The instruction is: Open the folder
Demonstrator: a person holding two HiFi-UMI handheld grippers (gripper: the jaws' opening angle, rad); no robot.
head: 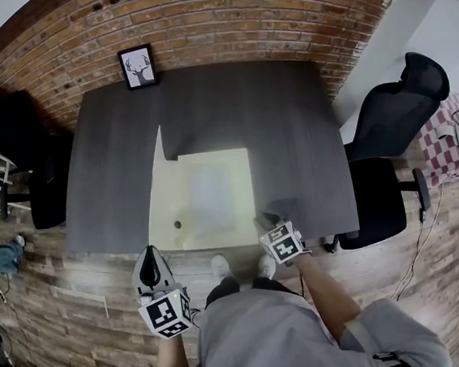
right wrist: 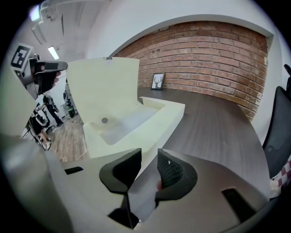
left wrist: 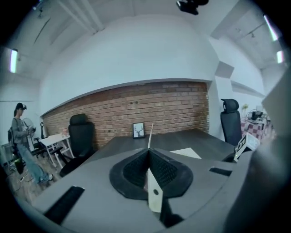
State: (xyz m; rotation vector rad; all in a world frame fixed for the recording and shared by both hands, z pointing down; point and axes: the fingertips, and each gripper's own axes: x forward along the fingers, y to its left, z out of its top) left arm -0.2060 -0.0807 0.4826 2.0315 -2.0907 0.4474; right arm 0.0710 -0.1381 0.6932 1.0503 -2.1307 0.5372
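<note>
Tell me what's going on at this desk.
A person stands at the dark desk with a gripper in each hand, opening a pale folder that lies at the desk's near edge. The left gripper is shut on the edge of the folder's cover and holds it raised, roughly upright. The right gripper sits by the folder's near right corner, jaws apart with nothing between them. The folder is about half open.
</note>
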